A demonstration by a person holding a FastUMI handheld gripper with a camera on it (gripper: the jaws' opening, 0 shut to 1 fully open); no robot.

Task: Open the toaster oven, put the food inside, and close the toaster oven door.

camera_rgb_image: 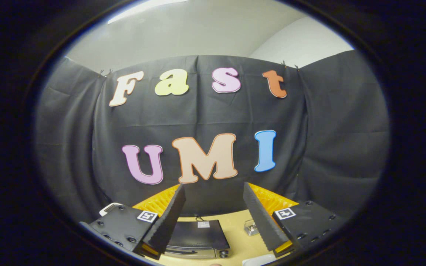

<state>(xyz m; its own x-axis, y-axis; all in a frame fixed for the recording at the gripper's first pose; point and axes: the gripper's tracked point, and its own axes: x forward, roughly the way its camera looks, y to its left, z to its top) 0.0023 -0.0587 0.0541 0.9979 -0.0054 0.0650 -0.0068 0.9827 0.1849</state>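
Observation:
My gripper (213, 194) is held high and open, with a wide gap and nothing between its fingers (168, 218). Far below, between the fingers, the dark top of the toaster oven (197, 234) stands on the wooden table (239, 236); its front edge with a knob (223, 253) faces me. I cannot tell whether its door is open. A small clear item (250, 227) sits on the table to the right of the oven, close to the right finger. I cannot make out the food.
The black cloth wall (205, 118) hangs straight ahead behind the table. A white object (259, 260) lies at the table's near edge, right of the oven. A white handle-like shape (106, 210) shows at the left of the gripper body.

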